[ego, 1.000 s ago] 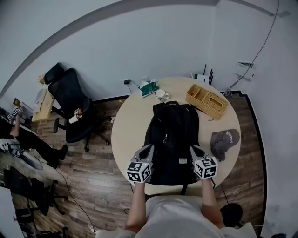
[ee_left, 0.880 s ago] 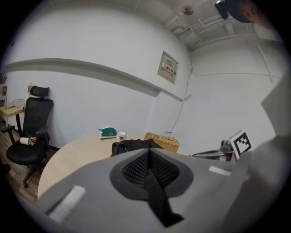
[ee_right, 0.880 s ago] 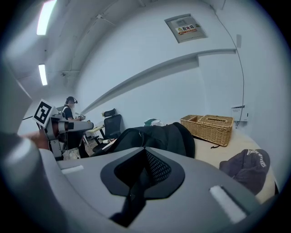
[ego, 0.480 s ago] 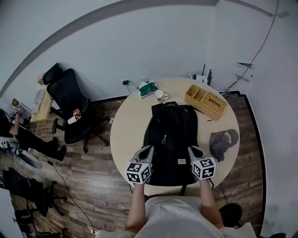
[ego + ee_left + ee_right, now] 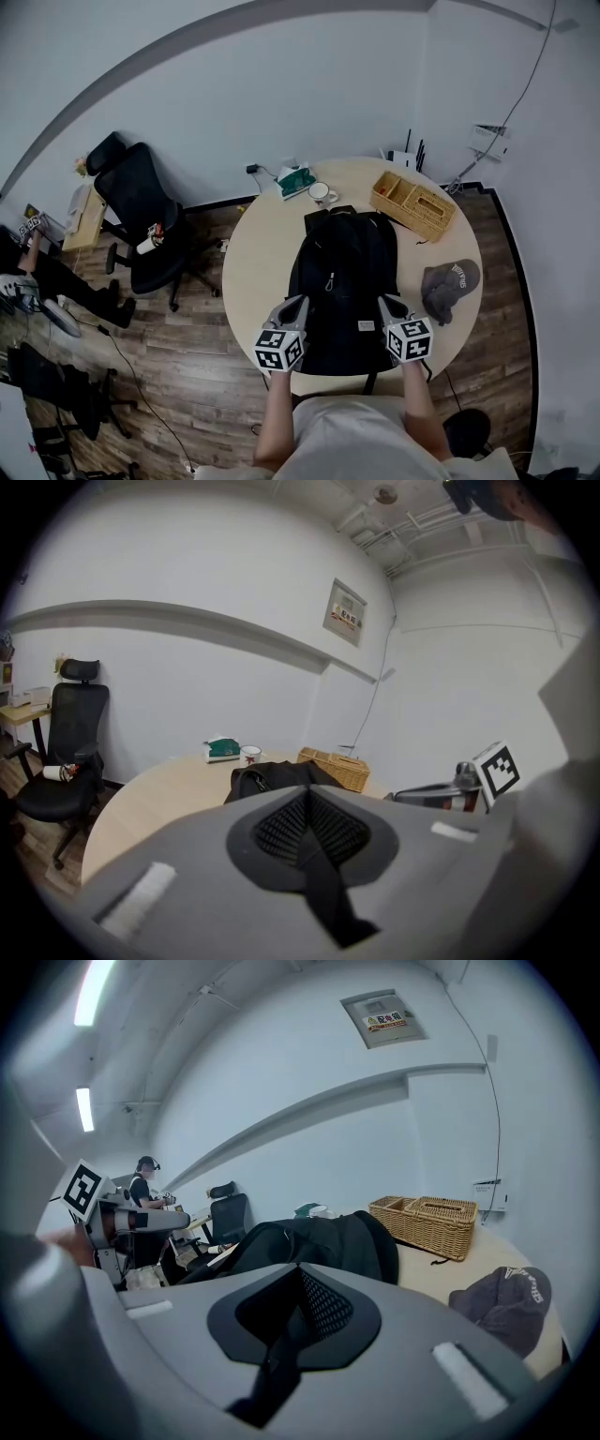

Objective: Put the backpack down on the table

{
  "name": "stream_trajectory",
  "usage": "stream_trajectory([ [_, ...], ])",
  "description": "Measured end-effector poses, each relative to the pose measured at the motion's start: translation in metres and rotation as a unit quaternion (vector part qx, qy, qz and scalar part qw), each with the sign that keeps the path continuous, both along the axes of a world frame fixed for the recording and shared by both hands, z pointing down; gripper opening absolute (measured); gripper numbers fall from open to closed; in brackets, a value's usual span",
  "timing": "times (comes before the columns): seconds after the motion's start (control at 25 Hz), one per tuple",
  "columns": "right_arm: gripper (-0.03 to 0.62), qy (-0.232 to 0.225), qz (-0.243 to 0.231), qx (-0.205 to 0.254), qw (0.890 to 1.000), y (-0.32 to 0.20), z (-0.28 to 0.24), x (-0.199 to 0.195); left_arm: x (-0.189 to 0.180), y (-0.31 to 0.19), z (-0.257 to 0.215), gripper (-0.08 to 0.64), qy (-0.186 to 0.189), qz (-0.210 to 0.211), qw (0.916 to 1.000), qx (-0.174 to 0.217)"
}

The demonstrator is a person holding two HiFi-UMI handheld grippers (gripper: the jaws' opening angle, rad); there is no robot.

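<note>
At the near edge of the round table (image 5: 255, 246), the left gripper (image 5: 297, 303) and the right gripper (image 5: 385, 303) each have their jaws pressed fully together, pad against pad. Between the two, the black backpack (image 5: 345, 267) lies flat on the tabletop, its lower sides just beside both gripper tips.

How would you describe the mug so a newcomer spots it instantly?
Find the round table with the black backpack lying on it. Past the backpack's far end, near the wall-side edge, stands the mug, right of a green box. It is the only small white cup there; the basket further right is tan and woven.
</note>
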State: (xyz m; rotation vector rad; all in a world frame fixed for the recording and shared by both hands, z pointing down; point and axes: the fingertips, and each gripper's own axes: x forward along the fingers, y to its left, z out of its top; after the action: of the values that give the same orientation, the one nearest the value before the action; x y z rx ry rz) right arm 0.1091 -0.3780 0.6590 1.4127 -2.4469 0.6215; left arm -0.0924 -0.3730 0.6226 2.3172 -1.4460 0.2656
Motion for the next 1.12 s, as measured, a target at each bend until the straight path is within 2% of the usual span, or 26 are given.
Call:
stream_trajectory([
  [1.12,0.0,0.014,-0.012,0.0,1.0,0.002,0.0027,-0.0036,-0.0026,0.0046,0.0091,0.058,-0.007,0.0,0.9999,-0.014],
])
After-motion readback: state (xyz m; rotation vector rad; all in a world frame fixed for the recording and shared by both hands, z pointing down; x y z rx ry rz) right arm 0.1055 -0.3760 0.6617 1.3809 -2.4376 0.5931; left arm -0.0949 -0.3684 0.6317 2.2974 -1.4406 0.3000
